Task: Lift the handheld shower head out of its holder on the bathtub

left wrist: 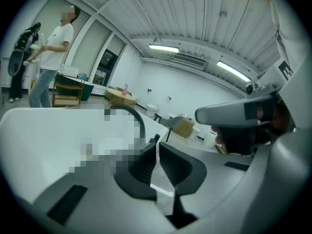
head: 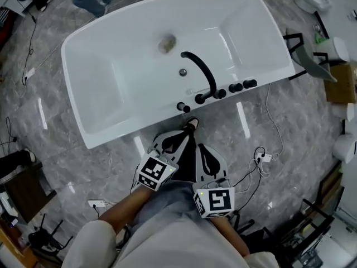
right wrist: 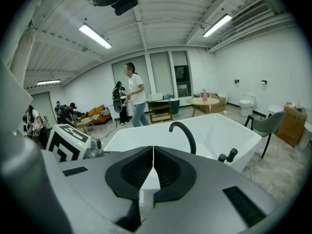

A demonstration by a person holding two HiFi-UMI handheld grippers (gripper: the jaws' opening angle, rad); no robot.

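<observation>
Left gripper [head: 187,133] and right gripper [head: 202,149] are both closed and empty. The shower head [head: 250,84], seemingly the upright end stick, stands right of the faucet [head: 201,71], nearer the right gripper.

Open floor [head: 111,166] before tub rim [head: 120,128], arched spout [head: 202,71] and knobs [head: 235,87] crowding rim, basin [head: 145,71] apparently open beyond

Open indoor hall; freestanding bathtub [head: 83,94]; toilet [right wrist: 246,101]; sofa [right wrist: 95,114]
</observation>
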